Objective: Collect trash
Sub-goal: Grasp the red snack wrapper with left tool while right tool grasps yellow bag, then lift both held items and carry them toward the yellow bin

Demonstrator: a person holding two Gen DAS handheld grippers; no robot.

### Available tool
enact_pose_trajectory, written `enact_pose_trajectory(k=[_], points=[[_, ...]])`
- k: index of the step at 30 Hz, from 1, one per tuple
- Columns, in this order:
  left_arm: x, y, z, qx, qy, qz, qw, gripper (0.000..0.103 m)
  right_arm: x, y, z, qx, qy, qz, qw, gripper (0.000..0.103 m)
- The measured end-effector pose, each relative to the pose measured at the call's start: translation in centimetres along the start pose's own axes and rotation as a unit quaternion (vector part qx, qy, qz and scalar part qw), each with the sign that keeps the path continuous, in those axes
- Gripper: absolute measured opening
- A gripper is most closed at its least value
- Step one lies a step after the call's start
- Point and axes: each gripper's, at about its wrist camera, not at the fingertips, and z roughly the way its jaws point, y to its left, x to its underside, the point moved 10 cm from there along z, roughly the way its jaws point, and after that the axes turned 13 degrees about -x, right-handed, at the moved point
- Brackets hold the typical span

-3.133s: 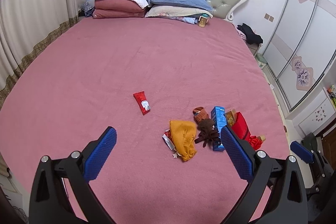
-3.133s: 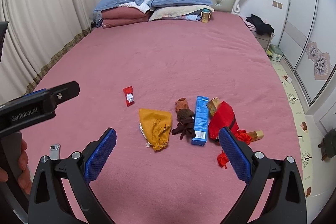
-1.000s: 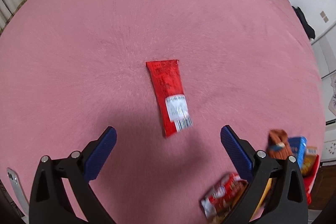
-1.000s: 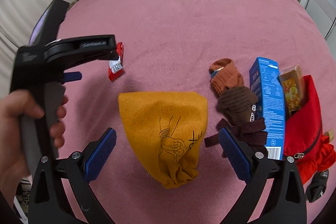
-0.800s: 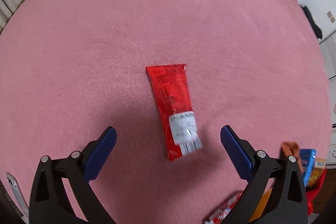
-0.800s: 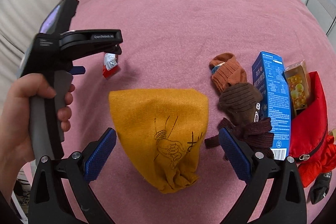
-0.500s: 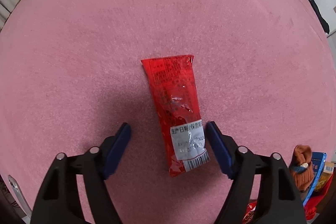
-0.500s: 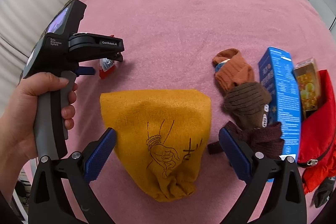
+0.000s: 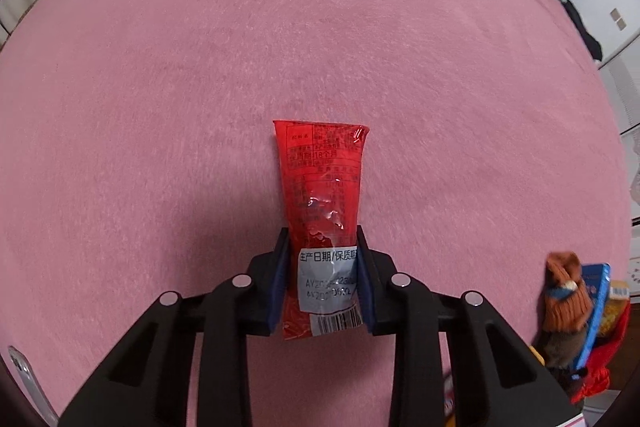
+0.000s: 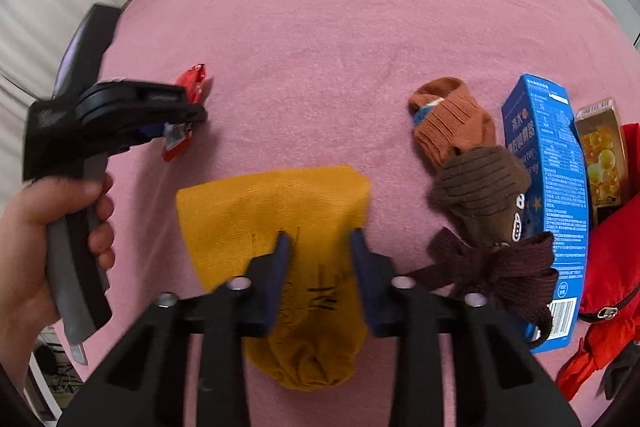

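Soft even light, fisheye-warped edges, slight blur.

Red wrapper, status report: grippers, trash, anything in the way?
Left gripper just closed on red wrapper, pads pressing its sides. Right gripper just closed, pinching yellow hat. Wrapper lies on pink bedspread. Nothing in the way.

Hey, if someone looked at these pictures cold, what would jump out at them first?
Probably the shiny red plastic snack wrapper, pinched between the left tool's blue pads at its labelled end on the pink bedspread. Next, the mustard-yellow knitted pouch, bunched between the right tool's closing pads near the bed's front.
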Motion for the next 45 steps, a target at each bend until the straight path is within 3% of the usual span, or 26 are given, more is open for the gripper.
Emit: enact_pose_trajectory(k=[11, 24, 32, 40, 45], points=[[5.8, 0.6, -5.5, 0.047, -0.019, 0.001, 0.9987, 0.03, 1.3, -1.1, -3.2, -0.027, -0.011, 0.038, 0.999, 0.008], [14.6, -2.4, -14.2, 0.115, -0.029, 0.019, 0.9928, 0.03, 4.2, -0.1, -8.9, -0.039, -0.035, 0.056, 0.997, 0.005], [19.7, -3.8, -19.6, 0.113, -0.05, 0.025, 0.992, 0.03, 6.9, -2.1, -15.1, -0.027, -0.055, 0.039, 0.997, 0.005], [25.3, -7.3, -24.2, 0.11, -0.063, 0.008, 0.9919, 0.03, 9.6, -4.6, -21.4, -0.035, -0.06, 0.018, 0.997, 0.005], [28.3, -9.9, -26.7, 0.112, -0.063, 0.027, 0.9913, 0.03, 11.6, -6.3, -25.3, -0.028, -0.07, 0.021, 0.997, 0.006]])
